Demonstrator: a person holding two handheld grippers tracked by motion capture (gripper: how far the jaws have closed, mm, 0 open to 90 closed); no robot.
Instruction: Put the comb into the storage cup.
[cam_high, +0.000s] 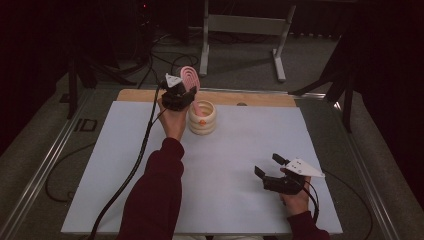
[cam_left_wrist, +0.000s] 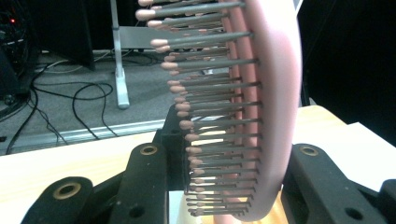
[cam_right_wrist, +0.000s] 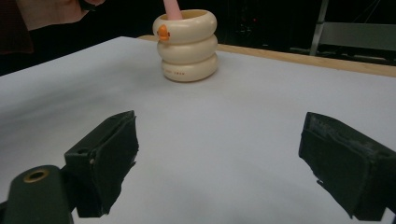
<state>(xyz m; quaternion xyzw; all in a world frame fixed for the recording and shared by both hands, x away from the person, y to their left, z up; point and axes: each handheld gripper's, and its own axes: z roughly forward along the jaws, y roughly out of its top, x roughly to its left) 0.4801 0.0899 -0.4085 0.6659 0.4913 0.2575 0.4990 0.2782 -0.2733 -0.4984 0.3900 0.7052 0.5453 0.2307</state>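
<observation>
A pink hairbrush (cam_high: 190, 77) with grey, pink-tipped bristles stands upright, my left gripper (cam_high: 179, 95) shut on it. Its handle (cam_right_wrist: 172, 9) reaches down into a cream ringed cup (cam_high: 202, 118) at the back middle of the table. In the left gripper view the brush head (cam_left_wrist: 271, 107) sits edge-on between the two black jaws of the left gripper (cam_left_wrist: 229, 158), bristles pointing left. My right gripper (cam_high: 269, 165) rests low over the white sheet at the front right, open, nothing between its jaws. The right gripper (cam_right_wrist: 229, 154) faces the cup (cam_right_wrist: 187, 44), which bears a small orange mark.
A white sheet (cam_high: 225, 165) covers the wooden table (cam_high: 250, 98). A metal stand (cam_high: 245, 25) and loose cables (cam_high: 165, 57) lie on the floor behind it. A black cable (cam_high: 135, 170) trails from the left gripper across the sheet's left side.
</observation>
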